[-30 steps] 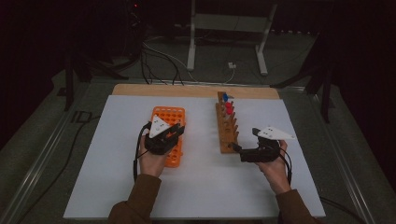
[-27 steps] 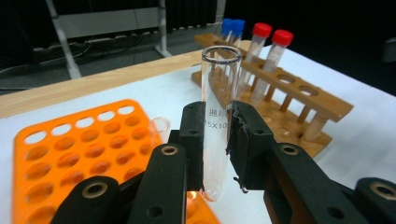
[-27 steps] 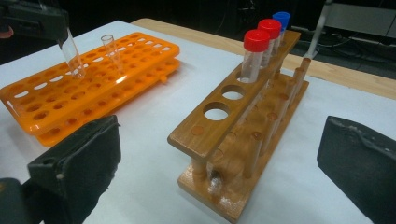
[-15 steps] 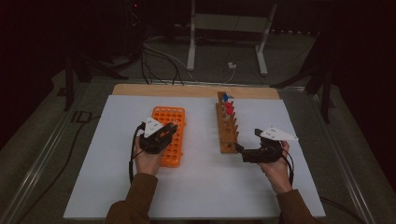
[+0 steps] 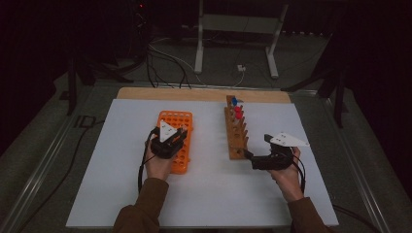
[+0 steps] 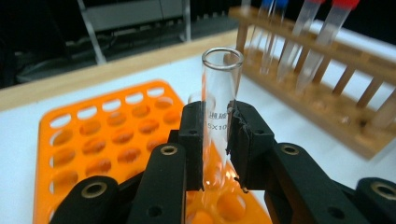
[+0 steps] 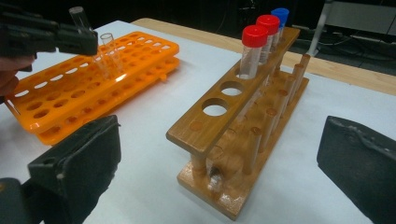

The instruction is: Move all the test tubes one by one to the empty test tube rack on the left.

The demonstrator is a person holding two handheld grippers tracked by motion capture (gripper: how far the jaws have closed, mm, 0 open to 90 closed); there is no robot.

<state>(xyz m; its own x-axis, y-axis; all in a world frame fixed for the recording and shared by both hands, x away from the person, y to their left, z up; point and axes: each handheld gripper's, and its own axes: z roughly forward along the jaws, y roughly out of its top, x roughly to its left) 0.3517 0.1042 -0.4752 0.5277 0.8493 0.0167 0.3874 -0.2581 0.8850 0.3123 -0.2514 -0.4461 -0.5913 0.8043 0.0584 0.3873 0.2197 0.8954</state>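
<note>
Glass tube pinched in left gripper over orange rack.
Right gripper spread wide, near wooden rack.

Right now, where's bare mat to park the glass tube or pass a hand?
Free: the strip between the orange rack and the wooden rack, the mat's left side, and the near edge of the white mat. Crowded: over the orange rack, where the left gripper holds the glass tube, and the wooden rack's near end by the right gripper.

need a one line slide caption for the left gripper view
Left gripper clamps a clear glass test tube upright over the orange rack, wooden rack of capped tubes behind.
</note>
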